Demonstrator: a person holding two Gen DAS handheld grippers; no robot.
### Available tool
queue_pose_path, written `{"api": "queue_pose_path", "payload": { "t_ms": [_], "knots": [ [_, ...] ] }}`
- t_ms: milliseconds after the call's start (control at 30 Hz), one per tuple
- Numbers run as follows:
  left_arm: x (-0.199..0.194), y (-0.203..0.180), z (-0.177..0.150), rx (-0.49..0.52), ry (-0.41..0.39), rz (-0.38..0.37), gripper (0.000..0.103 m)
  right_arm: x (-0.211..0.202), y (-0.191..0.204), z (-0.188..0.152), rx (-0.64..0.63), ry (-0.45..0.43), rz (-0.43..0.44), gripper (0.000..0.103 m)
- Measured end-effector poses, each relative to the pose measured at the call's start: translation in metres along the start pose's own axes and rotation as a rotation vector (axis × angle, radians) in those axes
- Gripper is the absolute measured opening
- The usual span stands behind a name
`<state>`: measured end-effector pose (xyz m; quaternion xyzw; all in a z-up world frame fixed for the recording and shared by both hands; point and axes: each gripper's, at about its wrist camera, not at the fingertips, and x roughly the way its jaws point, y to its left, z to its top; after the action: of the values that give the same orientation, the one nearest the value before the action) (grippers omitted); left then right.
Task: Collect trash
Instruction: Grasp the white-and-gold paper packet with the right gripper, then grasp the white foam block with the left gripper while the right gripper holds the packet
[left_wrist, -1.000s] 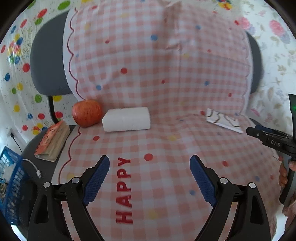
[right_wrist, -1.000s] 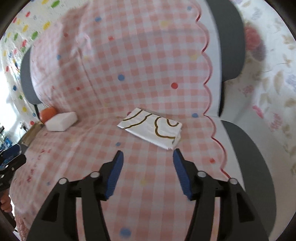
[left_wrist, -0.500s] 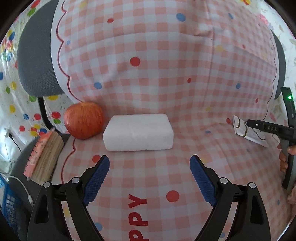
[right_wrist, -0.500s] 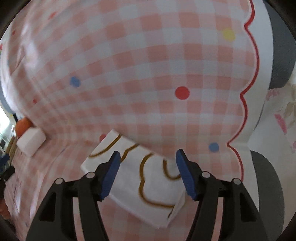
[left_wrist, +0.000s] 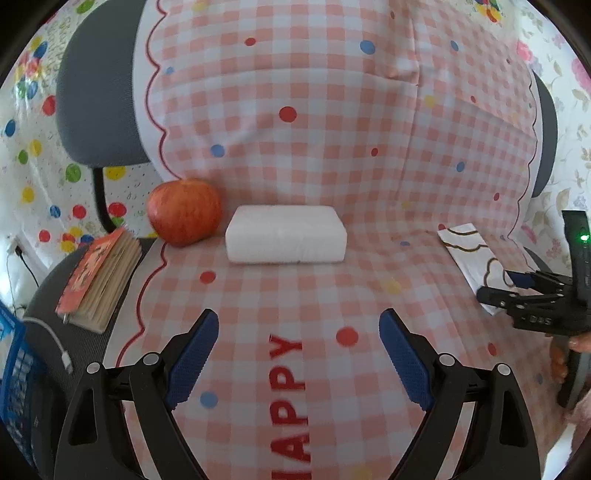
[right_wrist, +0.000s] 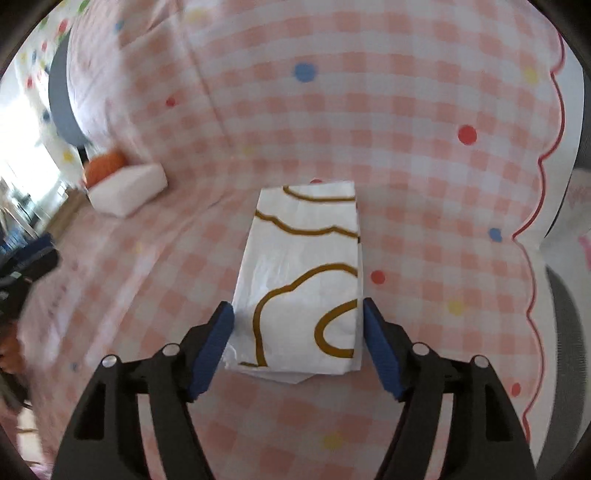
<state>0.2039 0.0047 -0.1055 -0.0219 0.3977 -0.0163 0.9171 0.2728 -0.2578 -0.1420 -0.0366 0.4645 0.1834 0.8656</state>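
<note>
A folded white paper bag (right_wrist: 303, 266) with brown curved lines lies on the pink checked cloth (right_wrist: 424, 184) over a chair seat. My right gripper (right_wrist: 296, 308) straddles its near end, jaws opening, and both blue pads stand at the bag's side edges. In the left wrist view the same bag (left_wrist: 469, 251) lies at the right under the right gripper (left_wrist: 496, 286). A white rectangular block (left_wrist: 286, 240) lies ahead of my left gripper (left_wrist: 299, 332), which is open and holds nothing, well short of the block.
A red apple (left_wrist: 184, 210) sits just left of the block. A worn book (left_wrist: 99, 277) and a white cable (left_wrist: 55, 339) lie on the grey seat edge. A blue basket (left_wrist: 11, 369) is at far left. The chair back (left_wrist: 92, 92) rises behind.
My right gripper has come down over the paper bag, which now lies between its widened jaws. My left gripper has drawn closer to the white block and stays open.
</note>
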Motion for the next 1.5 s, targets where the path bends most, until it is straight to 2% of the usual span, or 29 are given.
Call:
{"api": "queue_pose_path", "payload": {
  "t_ms": [100, 167, 200, 233, 267, 333, 433, 633, 867, 933, 1100, 1167, 1233, 1300, 1367, 1500],
  "knots": [
    [-0.012, 0.004, -0.005, -0.002, -0.012, 0.005, 0.088, -0.003, 0.01, 0.002, -0.01, 0.005, -0.036, 0.069],
    [-0.019, 0.008, -0.009, -0.004, -0.016, 0.005, 0.088, -0.001, 0.01, 0.003, -0.006, 0.002, -0.042, 0.063],
    [-0.021, 0.01, -0.011, -0.006, -0.017, 0.005, 0.088, -0.003, 0.01, 0.003, 0.003, 0.002, -0.02, 0.05],
    [-0.023, 0.013, -0.013, -0.008, -0.016, 0.007, 0.088, -0.006, 0.012, 0.001, 0.006, 0.001, -0.013, 0.04],
    [-0.025, 0.015, -0.014, -0.011, -0.016, 0.008, 0.088, -0.009, 0.017, -0.002, -0.001, -0.002, -0.014, 0.036],
    [-0.028, 0.018, -0.017, -0.019, -0.014, 0.003, 0.088, -0.013, 0.027, -0.008, -0.011, -0.012, -0.019, 0.016],
    [-0.03, 0.021, -0.018, -0.019, -0.017, 0.005, 0.088, -0.021, 0.036, -0.013, -0.004, -0.041, -0.02, 0.004],
    [-0.02, 0.029, -0.008, -0.019, -0.022, 0.033, 0.088, -0.064, 0.047, -0.012, 0.015, -0.149, -0.036, 0.004],
    [0.02, 0.038, 0.019, -0.015, 0.0, 0.027, 0.085, -0.076, 0.056, -0.009, 0.045, -0.194, -0.02, 0.004],
    [0.036, 0.045, 0.027, -0.021, 0.019, 0.012, 0.072, -0.075, 0.056, -0.008, 0.046, -0.197, -0.02, 0.004],
    [0.07, 0.053, 0.045, -0.007, 0.075, -0.066, 0.073, -0.074, 0.054, -0.007, 0.051, -0.196, -0.022, 0.004],
    [0.076, 0.05, 0.051, 0.015, 0.079, -0.072, 0.073, -0.073, 0.051, -0.006, 0.064, -0.197, -0.018, 0.004],
    [0.076, 0.041, 0.053, 0.055, 0.083, -0.103, 0.07, -0.074, 0.049, -0.007, 0.075, -0.2, -0.018, 0.004],
    [0.067, 0.029, 0.05, 0.082, 0.081, -0.173, 0.064, -0.076, 0.047, -0.009, 0.086, -0.205, -0.016, 0.004],
    [0.056, 0.012, 0.044, 0.108, 0.073, -0.262, 0.064, -0.079, 0.046, -0.012, 0.094, -0.212, -0.015, 0.004],
    [0.044, -0.025, 0.033, 0.16, 0.073, -0.38, 0.064, -0.085, 0.042, -0.017, 0.107, -0.225, -0.022, 0.004]
  ]
}}
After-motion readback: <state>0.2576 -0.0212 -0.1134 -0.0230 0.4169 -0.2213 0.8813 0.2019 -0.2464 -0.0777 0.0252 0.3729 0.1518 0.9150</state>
